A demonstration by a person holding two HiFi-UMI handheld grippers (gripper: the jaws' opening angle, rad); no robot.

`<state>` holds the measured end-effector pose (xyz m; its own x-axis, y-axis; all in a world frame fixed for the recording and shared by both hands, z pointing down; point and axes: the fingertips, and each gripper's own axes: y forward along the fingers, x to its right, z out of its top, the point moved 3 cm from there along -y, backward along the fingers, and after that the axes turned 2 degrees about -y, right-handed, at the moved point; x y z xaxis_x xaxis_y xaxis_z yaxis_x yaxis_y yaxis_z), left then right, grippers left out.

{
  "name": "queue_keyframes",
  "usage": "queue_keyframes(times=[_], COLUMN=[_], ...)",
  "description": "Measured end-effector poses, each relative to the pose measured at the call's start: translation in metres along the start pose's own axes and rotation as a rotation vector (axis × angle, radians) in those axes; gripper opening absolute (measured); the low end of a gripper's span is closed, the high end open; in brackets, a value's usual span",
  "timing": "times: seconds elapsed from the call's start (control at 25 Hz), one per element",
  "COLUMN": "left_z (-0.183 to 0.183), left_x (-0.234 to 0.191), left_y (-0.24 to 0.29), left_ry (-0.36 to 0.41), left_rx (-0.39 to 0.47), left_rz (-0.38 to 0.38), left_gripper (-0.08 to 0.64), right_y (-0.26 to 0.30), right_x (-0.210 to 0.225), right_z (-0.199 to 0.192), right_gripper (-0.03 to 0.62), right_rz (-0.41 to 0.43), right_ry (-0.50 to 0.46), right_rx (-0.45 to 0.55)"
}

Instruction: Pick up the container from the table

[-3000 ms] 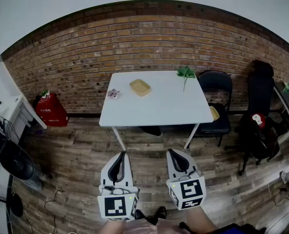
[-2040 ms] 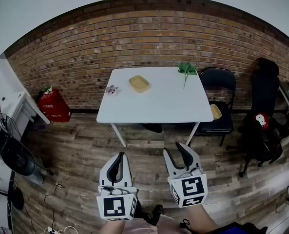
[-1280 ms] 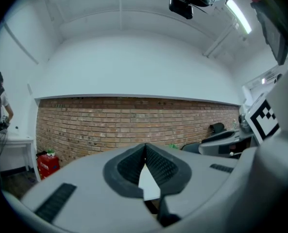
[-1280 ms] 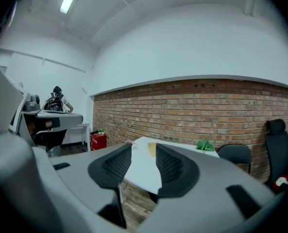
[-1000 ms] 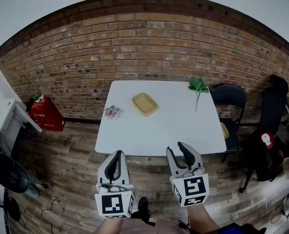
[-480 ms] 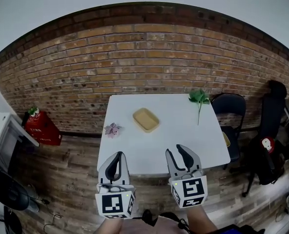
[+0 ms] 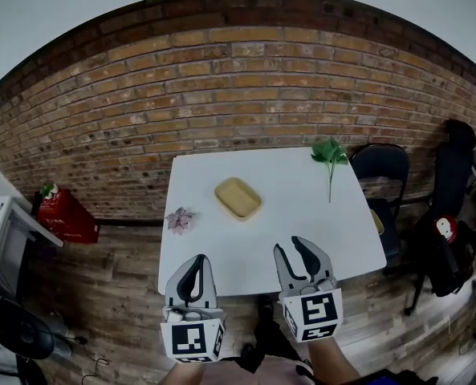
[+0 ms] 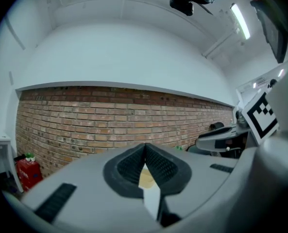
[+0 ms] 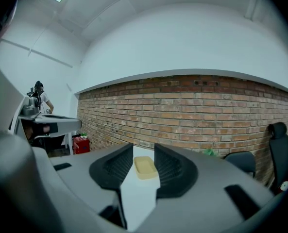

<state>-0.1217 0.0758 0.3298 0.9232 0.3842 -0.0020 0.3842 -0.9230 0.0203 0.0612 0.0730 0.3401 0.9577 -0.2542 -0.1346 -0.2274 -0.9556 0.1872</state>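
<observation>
The empty right claw (image 7: 290,247) stood apart, aimed at the far container (image 7: 238,198) on the counter (image 7: 310,215), probably to grasp it. The left claw (image 7: 195,261) was together.

container (image 7: 238,198) on table (image 7: 302,215); left gripper (image 7: 196,260) jaws together; right gripper (image 7: 290,245) jaws apart

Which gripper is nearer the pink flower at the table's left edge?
Left. The left gripper is just short of the flower, slightly to its right. The right gripper is much farther off to the flower's right.
</observation>
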Motion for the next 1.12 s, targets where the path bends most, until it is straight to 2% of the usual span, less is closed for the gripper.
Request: queue_keyframes(times=[0.48, 0.8, 1.12], left_z=[-0.021, -0.017, -0.006], left_x=[-0.014, -0.025, -0.035], left_y=[0.096, 0.153, 0.185], left_ry=[0.003, 0.017, 0.036], left_rx=[-0.067, -0.09, -0.091], left_rz=[0.025, 0.086, 0.166], left_gripper=[0.009, 0.009, 0.009], right_y=[0.093, 0.153, 0.199], right_x=[0.047, 0.072, 0.092], right_z=[-0.017, -0.014, 0.004], right_gripper=[0.14, 0.138, 0.138], right_rz=[0.042, 0.106, 0.168], right_ry=[0.028, 0.042, 0.027], right_rx=[-0.06, -0.067, -0.035])
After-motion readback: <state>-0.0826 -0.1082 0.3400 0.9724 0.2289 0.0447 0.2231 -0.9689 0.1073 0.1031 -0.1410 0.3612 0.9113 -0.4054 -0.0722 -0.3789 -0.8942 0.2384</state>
